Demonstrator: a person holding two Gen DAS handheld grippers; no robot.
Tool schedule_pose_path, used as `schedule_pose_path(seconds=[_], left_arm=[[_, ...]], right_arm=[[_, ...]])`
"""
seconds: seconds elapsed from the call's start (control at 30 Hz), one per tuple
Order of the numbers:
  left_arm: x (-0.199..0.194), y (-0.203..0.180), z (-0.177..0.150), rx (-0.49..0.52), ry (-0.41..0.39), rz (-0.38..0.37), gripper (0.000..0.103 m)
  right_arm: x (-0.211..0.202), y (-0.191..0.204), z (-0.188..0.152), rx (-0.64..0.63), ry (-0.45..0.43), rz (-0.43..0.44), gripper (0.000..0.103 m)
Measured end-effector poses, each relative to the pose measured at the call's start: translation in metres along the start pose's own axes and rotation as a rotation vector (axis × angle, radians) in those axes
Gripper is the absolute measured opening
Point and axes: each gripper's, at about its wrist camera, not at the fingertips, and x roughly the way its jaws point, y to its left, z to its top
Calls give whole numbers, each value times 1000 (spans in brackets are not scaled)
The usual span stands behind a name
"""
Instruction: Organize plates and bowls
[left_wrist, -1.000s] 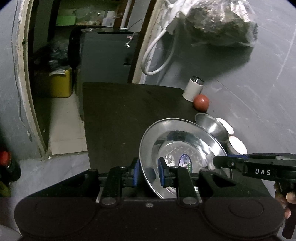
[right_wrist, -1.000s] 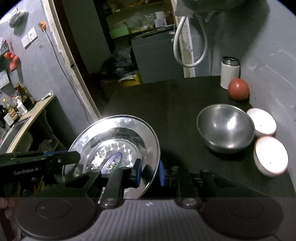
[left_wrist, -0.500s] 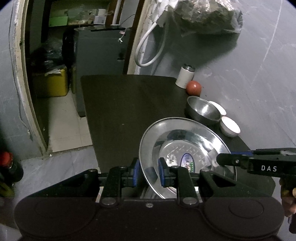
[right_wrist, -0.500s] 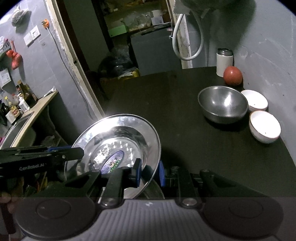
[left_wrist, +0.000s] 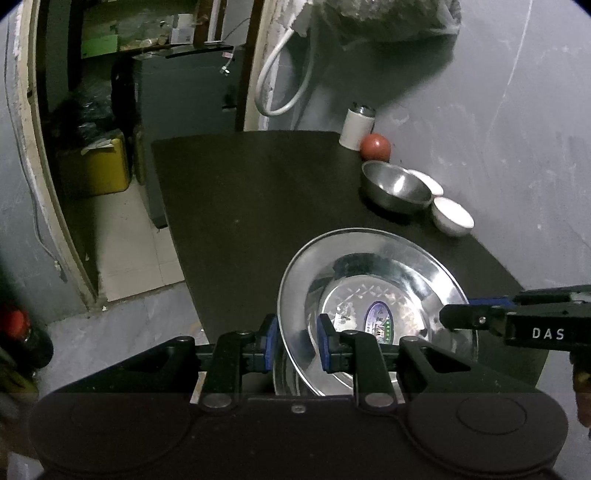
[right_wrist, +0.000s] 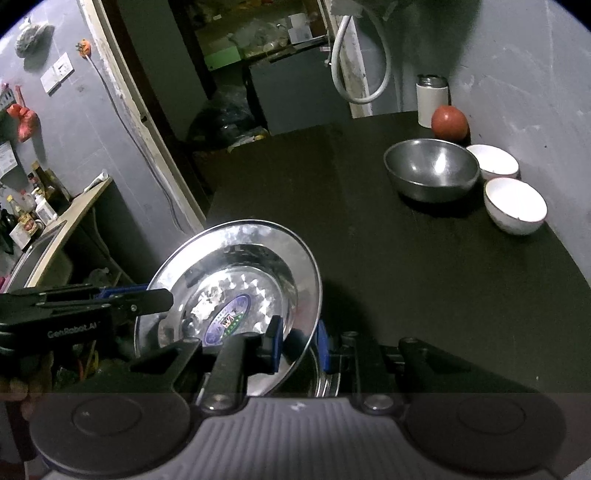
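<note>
Steel rim pinched on both sides: the left gripper (left_wrist: 294, 341) and right gripper (right_wrist: 298, 345) each clamp the plate (left_wrist: 373, 306), now drawn back toward the table's (left_wrist: 258, 206) near edge, farther from the metal bowl (right_wrist: 431, 173) and white bowls (right_wrist: 515, 205). Likely it is being carried to a stacking spot.

On the table (right_wrist: 388, 258), the steel bowl (right_wrist: 430, 170) sits behind the plate (right_wrist: 236, 280), two white bowls (right_wrist: 515, 205) to its right.
</note>
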Motion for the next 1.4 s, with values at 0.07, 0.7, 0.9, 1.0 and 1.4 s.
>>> schedule_pose_path(seconds=[0.07,0.7,0.9,1.0,1.4], left_arm=[[0,0,-3,6,11,1,23],[3,-11,-19,91,76,40,26],[7,-17,-21,122,93,52,26],[11,-22,-20,132,102,56,26],[20,-30,-17,162,127,87,26]], right_arm=[[-1,1,-4,0,5,-4,22],[1,3,-21,1,61,-4,23],[0,2,-23,10,71,-6,23],[1,0,-23,15,77,-9,23],[3,0,-24,22,91,-18,24]])
